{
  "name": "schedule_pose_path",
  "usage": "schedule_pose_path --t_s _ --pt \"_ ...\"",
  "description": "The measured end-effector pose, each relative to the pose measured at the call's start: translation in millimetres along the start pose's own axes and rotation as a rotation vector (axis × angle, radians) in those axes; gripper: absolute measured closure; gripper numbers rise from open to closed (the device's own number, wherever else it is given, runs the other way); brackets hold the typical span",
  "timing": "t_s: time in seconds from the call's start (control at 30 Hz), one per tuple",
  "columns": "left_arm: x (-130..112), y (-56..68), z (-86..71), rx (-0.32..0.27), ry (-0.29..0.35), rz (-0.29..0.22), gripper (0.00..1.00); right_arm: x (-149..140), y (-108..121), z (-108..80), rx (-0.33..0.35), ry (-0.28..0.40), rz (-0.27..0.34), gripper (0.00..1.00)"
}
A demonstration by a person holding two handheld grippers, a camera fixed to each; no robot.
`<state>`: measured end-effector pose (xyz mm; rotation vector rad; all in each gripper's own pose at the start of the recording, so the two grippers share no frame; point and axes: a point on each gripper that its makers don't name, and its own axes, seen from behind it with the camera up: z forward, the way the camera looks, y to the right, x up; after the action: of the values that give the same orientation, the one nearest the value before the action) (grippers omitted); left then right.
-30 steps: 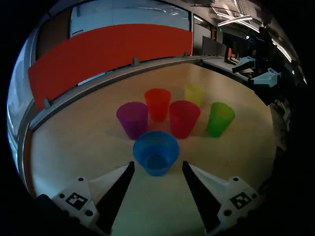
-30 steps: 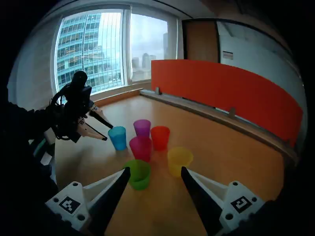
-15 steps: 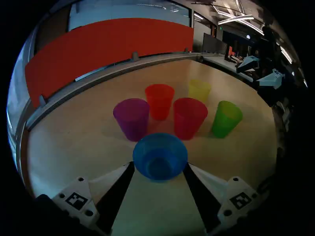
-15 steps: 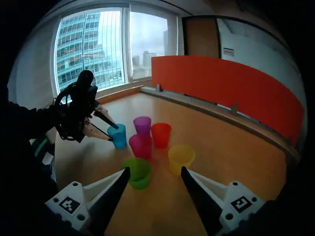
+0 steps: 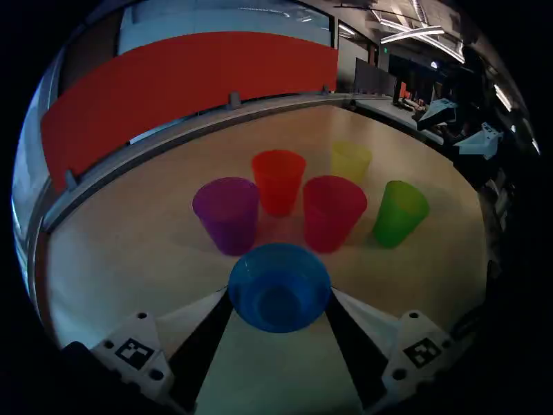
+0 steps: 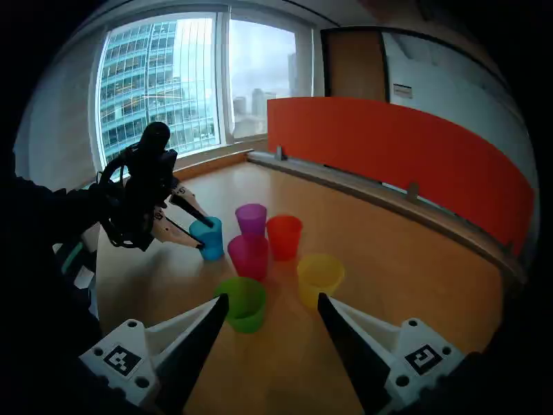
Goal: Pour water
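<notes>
Since a second ago your left gripper (image 5: 277, 296) has slid forward along the surface (image 5: 131, 242), so the blue cup (image 5: 279, 277), which stood just ahead of the tips, now sits between its fingers. The spacing of those jaws looks unchanged. The right gripper (image 6: 272, 299) has barely shifted.

As for the pour, nothing of it looks done yet. All six cups stand upright on the surface: the blue one nearest you, with the purple cup (image 5: 226, 213), orange cup (image 5: 278, 180), red cup (image 5: 333, 211), green cup (image 5: 399, 211) and yellow cup (image 5: 350, 160) clustered behind it. I cannot tell from either view whether the blue cup holds water. My reading is that you are at the end of the reach. What is left is to close on the cup, lift it, carry it over a receiving cup and tip it.

Your left jaws are spread wide, about as wide as the cup's rim, with one finger on each side of it. The rim hides the tips, so whether they touch the wall is unclear. They do not look clamped.

Your right jaws are also wide apart and hold nothing, hovering with the green and yellow cups just beyond their tips.
</notes>
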<state>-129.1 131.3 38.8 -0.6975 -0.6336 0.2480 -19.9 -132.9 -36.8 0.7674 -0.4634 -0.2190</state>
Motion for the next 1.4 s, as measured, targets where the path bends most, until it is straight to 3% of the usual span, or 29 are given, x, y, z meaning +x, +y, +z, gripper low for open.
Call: schedule_pose_path --t_s 0.8,1.4 --pt "6 -2.3 0.1 0.023 0.02 0.009 0.13 -7 -4 2.3 0.005 -0.017 -0.015 0.0" --pt "56 -7.5 -41.1 0.064 0.182 0.014 0.13 -15 -13 10.2 0.015 -0.04 -0.043 0.0"
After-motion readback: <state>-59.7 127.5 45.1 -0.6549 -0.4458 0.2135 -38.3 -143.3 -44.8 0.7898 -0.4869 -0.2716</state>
